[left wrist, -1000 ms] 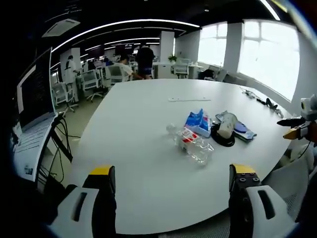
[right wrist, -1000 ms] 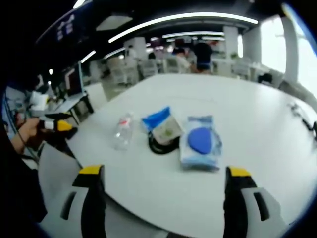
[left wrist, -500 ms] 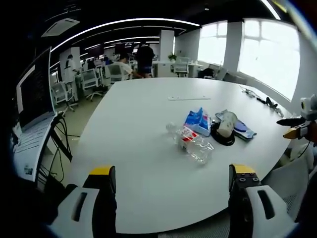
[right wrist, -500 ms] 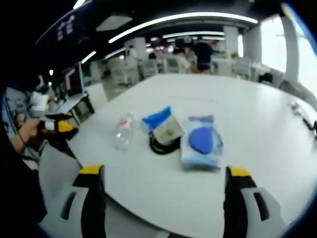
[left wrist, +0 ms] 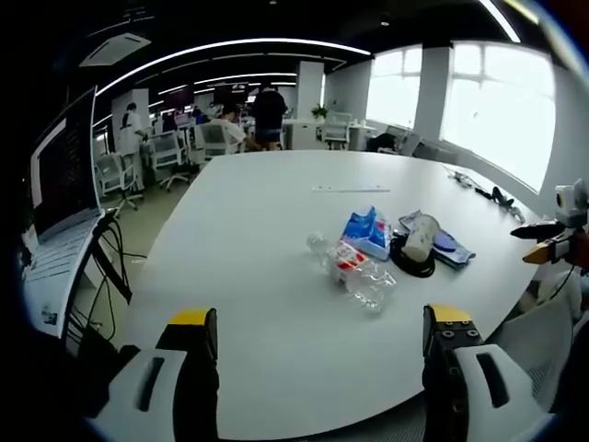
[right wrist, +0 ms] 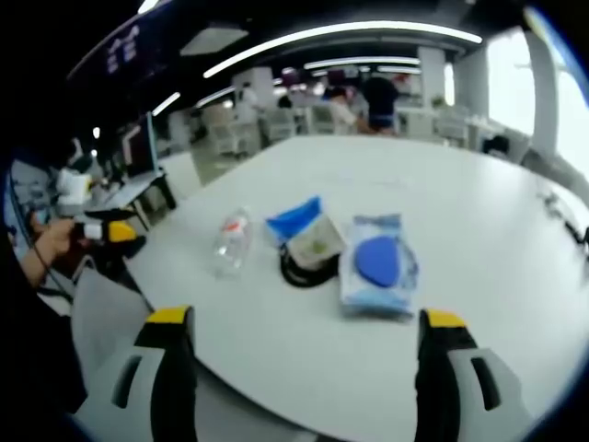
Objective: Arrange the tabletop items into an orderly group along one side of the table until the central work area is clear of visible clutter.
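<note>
Both of your grippers hover off the edge of the white table (left wrist: 267, 230), jaws spread wide and holding nothing. Ahead of your left gripper (left wrist: 317, 354), well apart from its fingers, lies a clear plastic bottle (left wrist: 354, 269) on its side, with a blue packet (left wrist: 368, 230) just beyond it, a black ring (left wrist: 412, 259) under a pale pouch (left wrist: 420, 238), and a wipes pack (right wrist: 379, 267) beside them. Your right gripper (right wrist: 304, 354) faces the same cluster from the opposite edge, level with the tabletop.
</note>
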A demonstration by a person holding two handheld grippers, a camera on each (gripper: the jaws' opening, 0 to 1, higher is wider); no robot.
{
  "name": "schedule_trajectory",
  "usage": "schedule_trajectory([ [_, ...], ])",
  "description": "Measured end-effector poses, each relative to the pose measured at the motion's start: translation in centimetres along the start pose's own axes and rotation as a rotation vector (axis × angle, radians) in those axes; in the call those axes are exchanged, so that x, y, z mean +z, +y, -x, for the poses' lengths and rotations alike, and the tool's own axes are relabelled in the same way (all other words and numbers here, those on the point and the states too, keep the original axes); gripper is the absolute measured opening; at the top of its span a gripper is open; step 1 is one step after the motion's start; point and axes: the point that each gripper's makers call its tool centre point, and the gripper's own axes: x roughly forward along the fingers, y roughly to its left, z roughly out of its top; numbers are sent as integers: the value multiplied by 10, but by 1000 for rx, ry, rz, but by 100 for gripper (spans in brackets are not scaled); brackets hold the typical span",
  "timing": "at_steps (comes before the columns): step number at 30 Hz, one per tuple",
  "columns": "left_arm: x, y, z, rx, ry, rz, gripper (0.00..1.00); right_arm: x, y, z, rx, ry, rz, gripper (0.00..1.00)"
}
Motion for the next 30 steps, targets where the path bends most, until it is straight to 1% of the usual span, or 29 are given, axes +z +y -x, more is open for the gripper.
schedule_trajectory([
  [9, 2, 1, -4, -3, 9, -16, 93, 3, 8, -11, 28, 3, 6, 98],
  [14, 9, 1, -5, -11, -22, -19, 94, 5, 10, -15, 38, 2, 6, 98],
  [21, 12, 3, -7, -15, -24, -13, 94, 10, 18, -21, 58, 4, 22, 98],
  [24, 14, 2, -9, -29, -39, -6, 94, 12, 21, -24, 62, 8, 31, 98],
  [30, 15, 5, -12, -35, -32, -16, 94, 20, 26, -31, 74, -3, 33, 98],
])
